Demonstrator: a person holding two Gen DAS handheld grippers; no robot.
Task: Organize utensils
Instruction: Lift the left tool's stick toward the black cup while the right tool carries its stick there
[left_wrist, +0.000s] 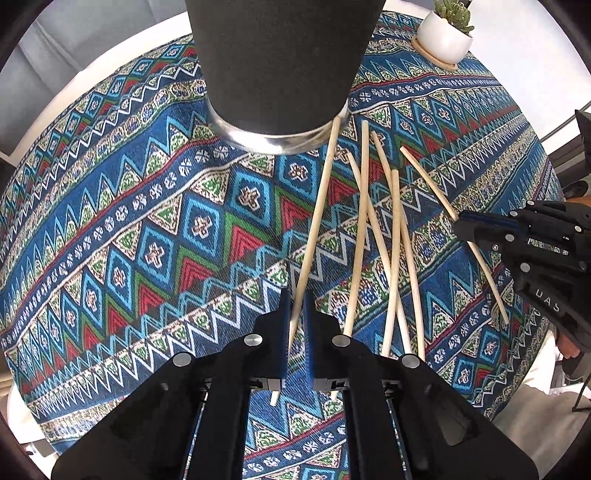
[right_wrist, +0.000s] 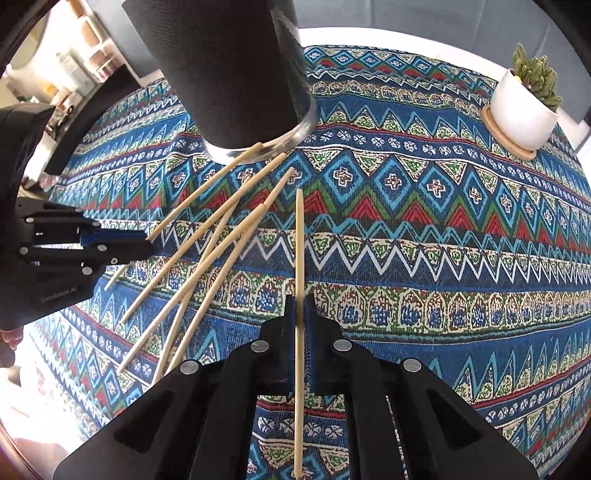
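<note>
Several pale wooden chopsticks (left_wrist: 397, 243) lie fanned on the patterned tablecloth in front of a tall black cup (left_wrist: 277, 66) with a silver base. My left gripper (left_wrist: 296, 299) is shut on the leftmost chopstick (left_wrist: 314, 218), whose far tip touches the cup's base. My right gripper (right_wrist: 302, 306) is shut on a separate chopstick (right_wrist: 300, 236) that points straight ahead. The right gripper shows in the left wrist view (left_wrist: 465, 225), closed on the rightmost chopstick (left_wrist: 428, 181). The left gripper shows in the right wrist view (right_wrist: 147, 245). The cup (right_wrist: 229, 66) stands ahead left there.
A small succulent in a white pot (right_wrist: 524, 107) on a round wooden coaster stands at the table's far right; it also shows in the left wrist view (left_wrist: 445, 37). The round table's edge (left_wrist: 110, 70) curves behind the cup.
</note>
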